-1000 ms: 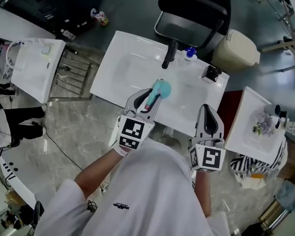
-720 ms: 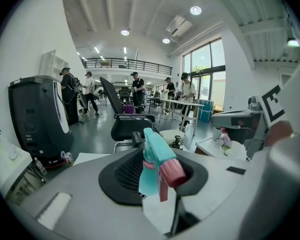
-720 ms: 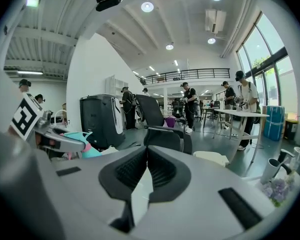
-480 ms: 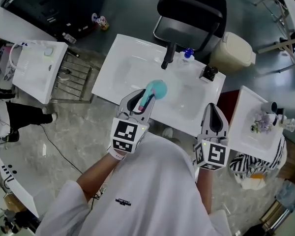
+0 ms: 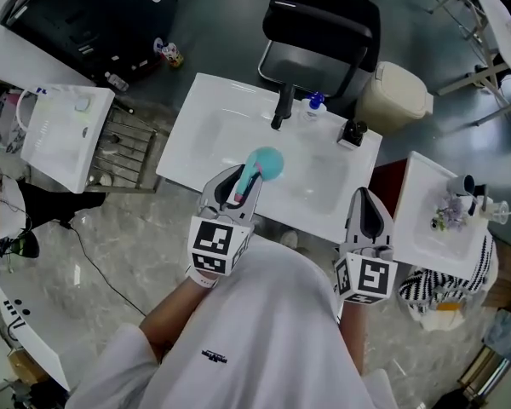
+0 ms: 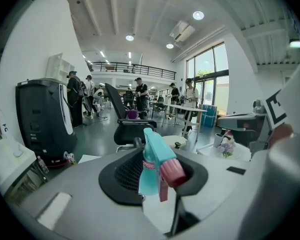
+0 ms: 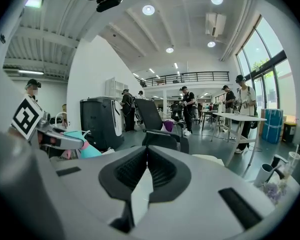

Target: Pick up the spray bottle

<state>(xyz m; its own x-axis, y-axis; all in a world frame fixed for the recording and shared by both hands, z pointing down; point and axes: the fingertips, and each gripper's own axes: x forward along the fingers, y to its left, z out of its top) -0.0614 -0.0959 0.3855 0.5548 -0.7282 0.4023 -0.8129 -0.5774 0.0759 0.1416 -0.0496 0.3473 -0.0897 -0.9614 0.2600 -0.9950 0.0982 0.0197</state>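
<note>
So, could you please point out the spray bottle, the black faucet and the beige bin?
spray bottle (image 5: pixel 266 162), head view, on its teal body.
black faucet (image 5: pixel 282 107), head view, on the middle of its spout.
beige bin (image 5: pixel 396 95), head view, on its lid.

- The left part of the white basin (image 5: pixel 206 135) lies bare, open for a gripper to pass.
- A black faucet (image 5: pixel 283 107), a small blue-capped bottle (image 5: pixel 314 103) and a black object (image 5: pixel 352 133) bar its far rim.
- The spray bottle (image 5: pixel 264 162), clamped in the left gripper (image 5: pixel 243 180), fills the near middle.
- A black chair (image 5: pixel 319 32) and a beige bin (image 5: pixel 393 92) crowd the floor behind.
</note>
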